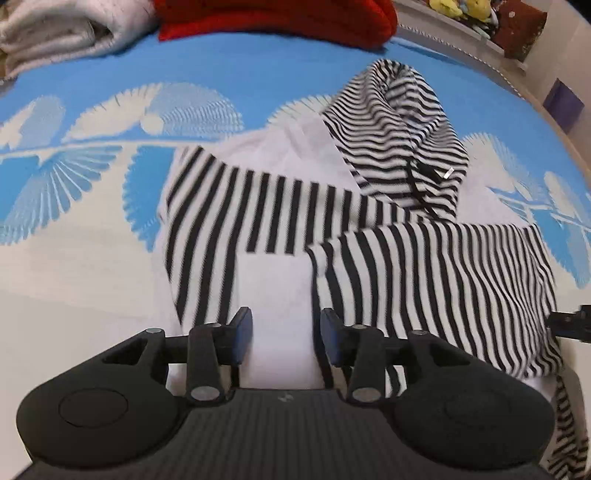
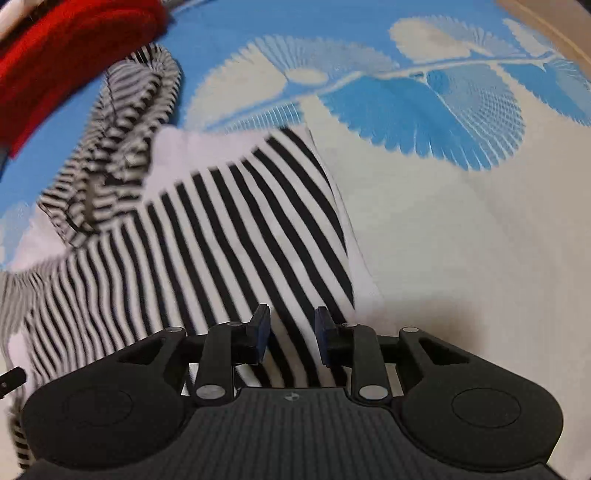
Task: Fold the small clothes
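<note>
A small black-and-white striped hooded garment lies on a blue and white patterned bedsheet. Its sleeves are folded across the white body and the hood points away. My left gripper is open, its fingers just above the garment's near white hem. In the right wrist view the same garment lies left of centre. My right gripper is open over its near striped edge, holding nothing. A bit of the right gripper shows at the left view's right edge.
A red cloth and a folded white towel lie at the far edge of the bed. The red cloth also shows in the right wrist view. Toys and a dark cushion sit beyond the bed.
</note>
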